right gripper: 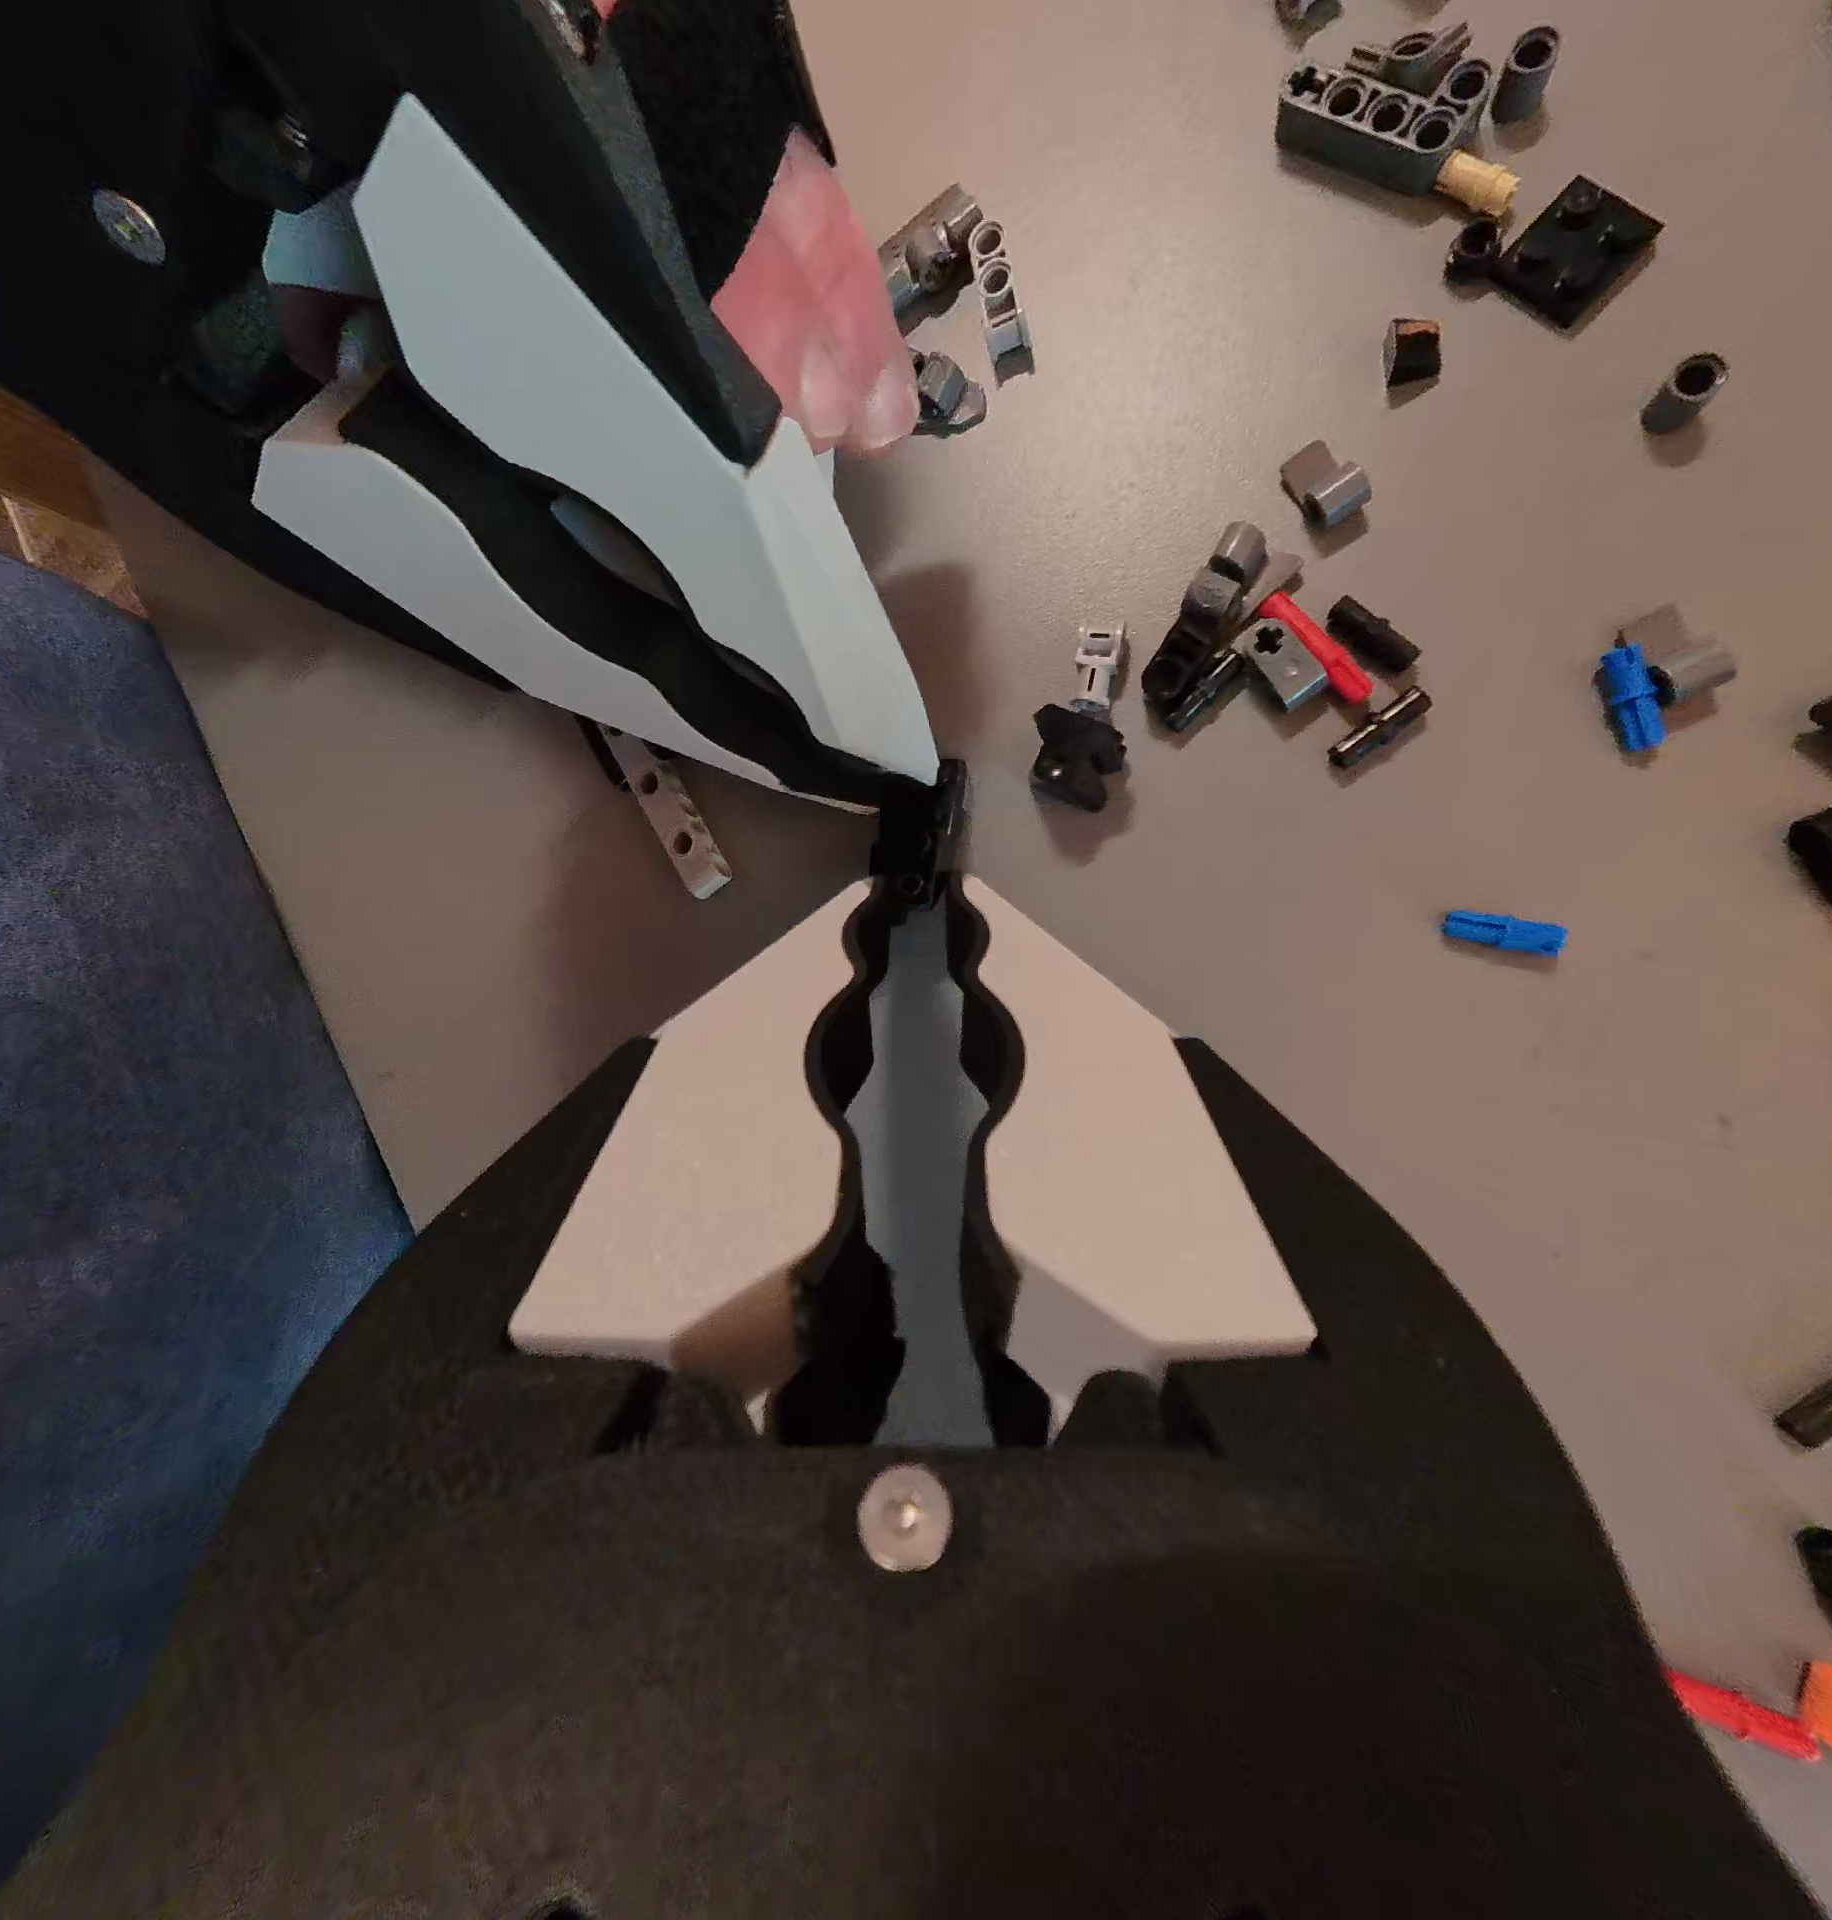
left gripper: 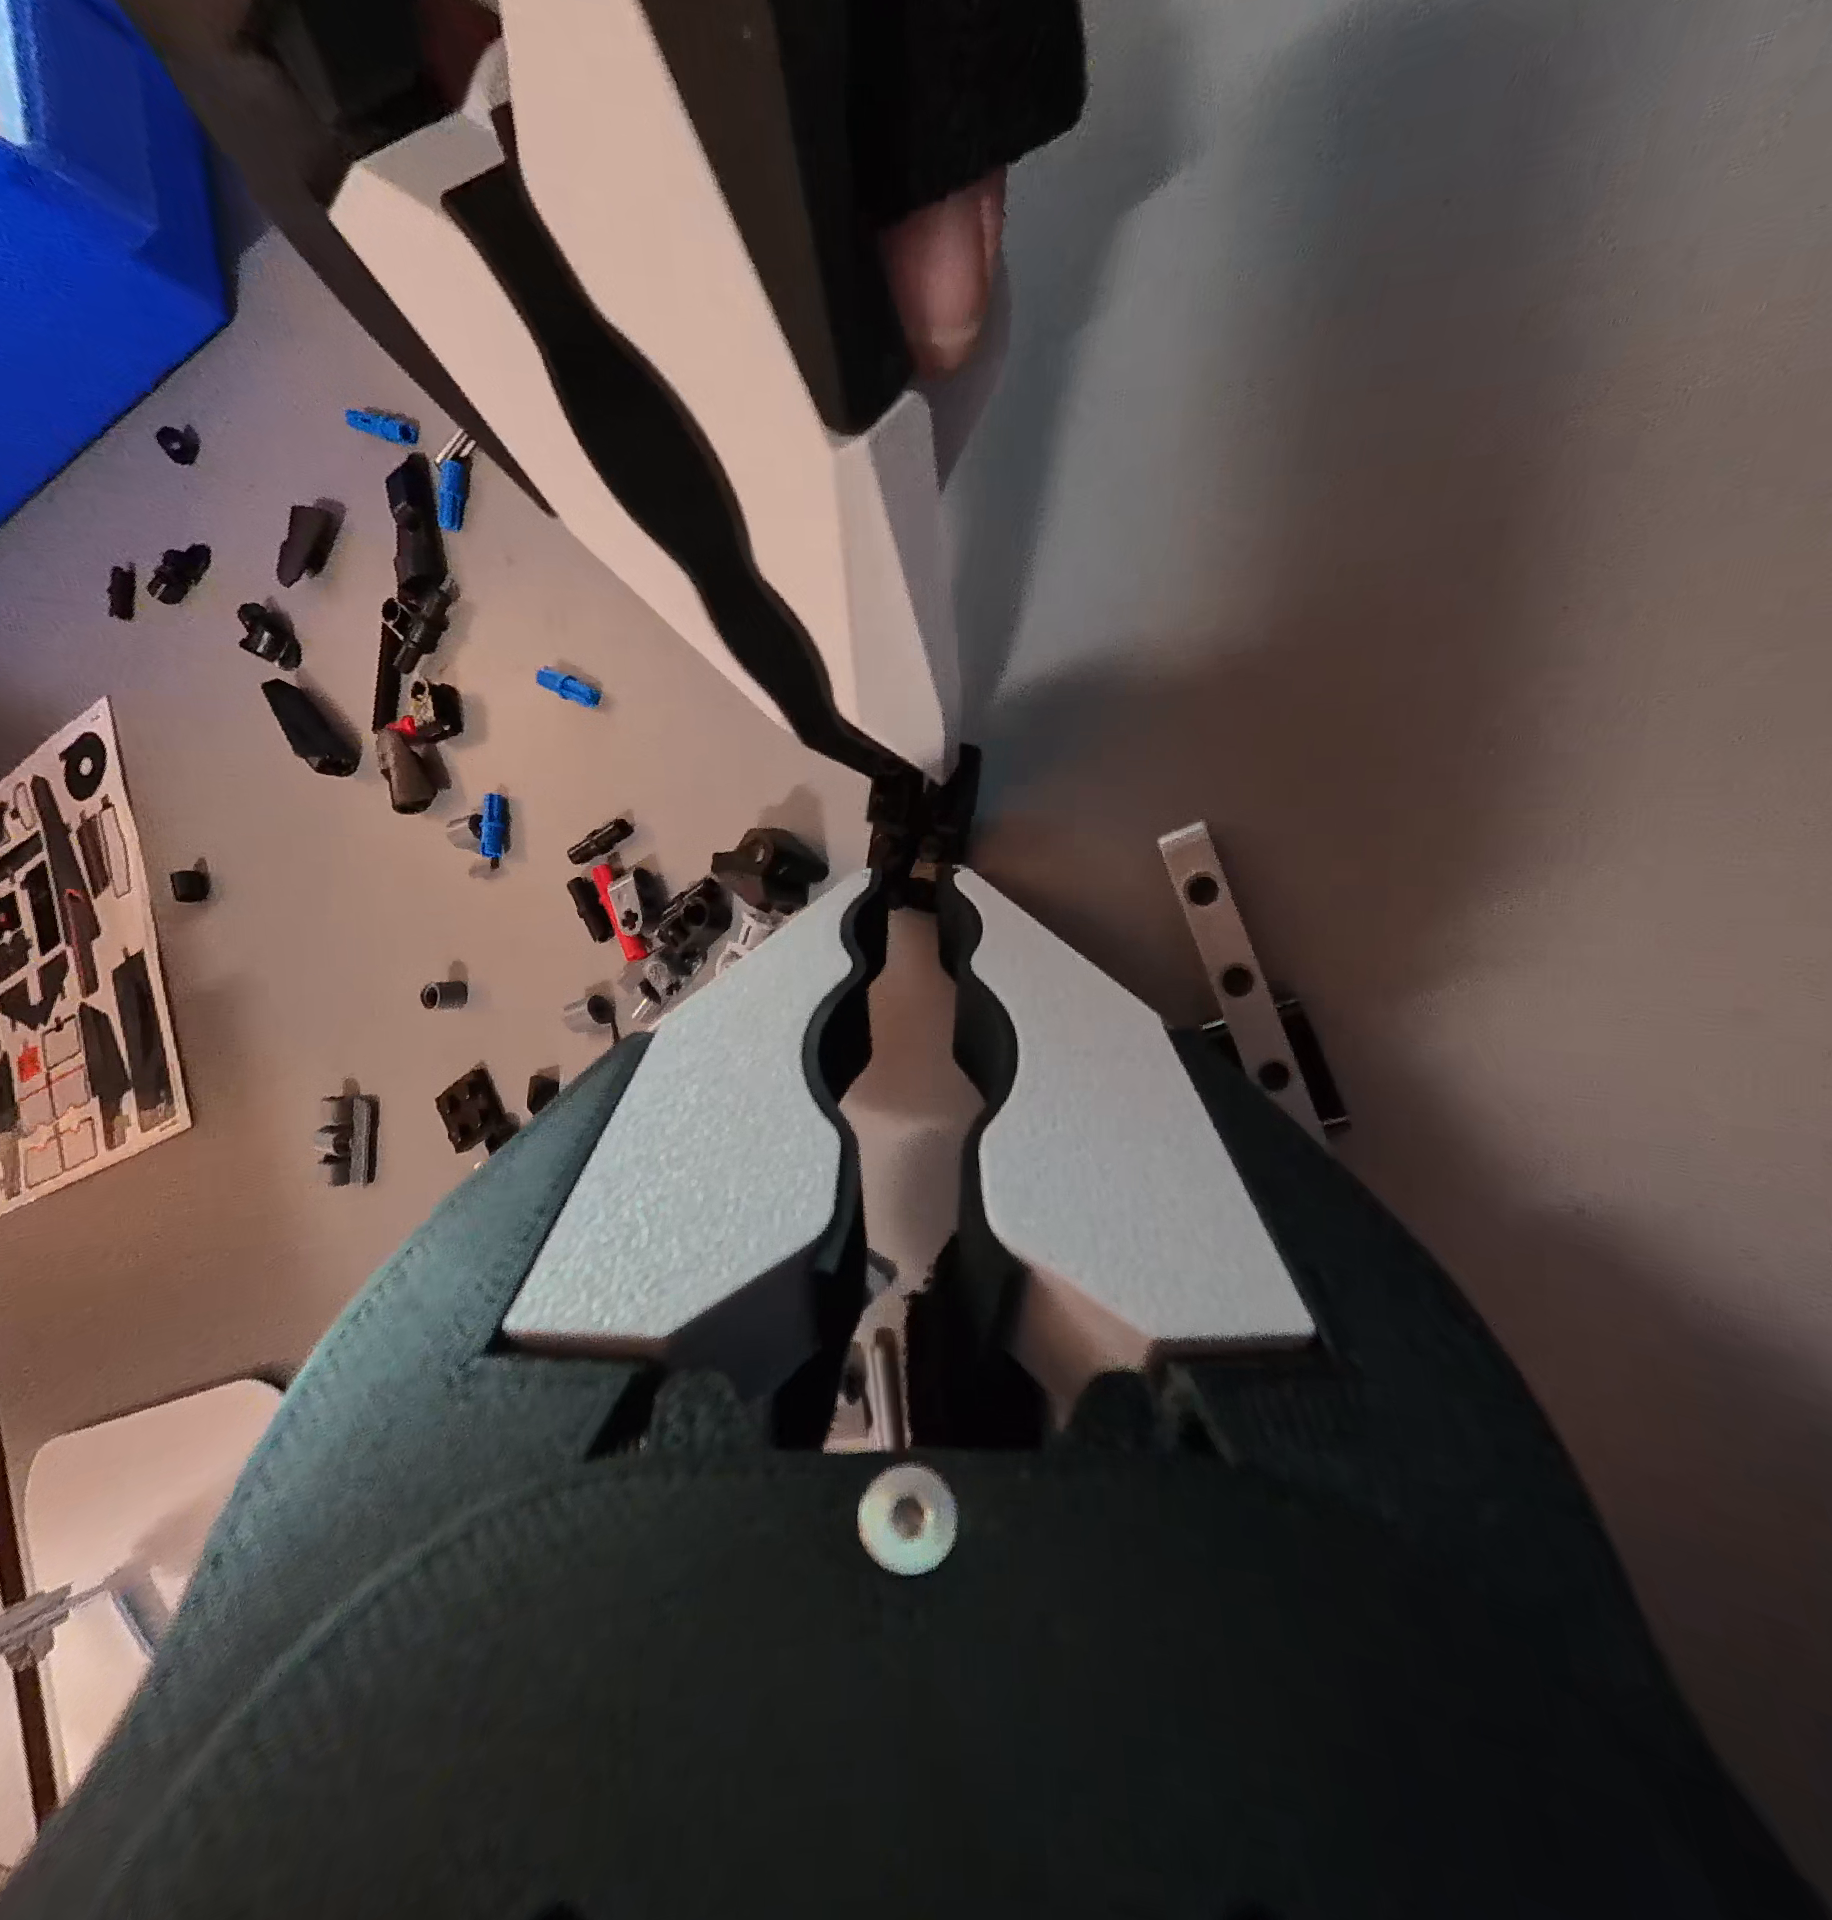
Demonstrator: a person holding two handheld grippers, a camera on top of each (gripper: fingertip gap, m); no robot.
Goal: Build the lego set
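You had both grippers meeting tip to tip above the counter (right gripper: 1307, 1195), each pinching an end of the same small black lego piece (left gripper: 922, 821): the left gripper (left gripper: 910, 899) had its fingers clenched on the nearer end in its own view, and the right gripper (right gripper: 912, 902) gripped the end nearest its camera, so the piece hung between the two, clear of the surface. It looked like two black parts being pressed together, though the joint was too small to make out. To do this well you needed to keep both sets of fingers lined up along one axis and push straight, not twisting, since such shallow tip grips could let the piece pivot or pop out. The loose parts (right gripper: 1276, 665) and the grey beam (right gripper: 673, 831) lay just beside your work, so a dropped piece could have vanished among them.
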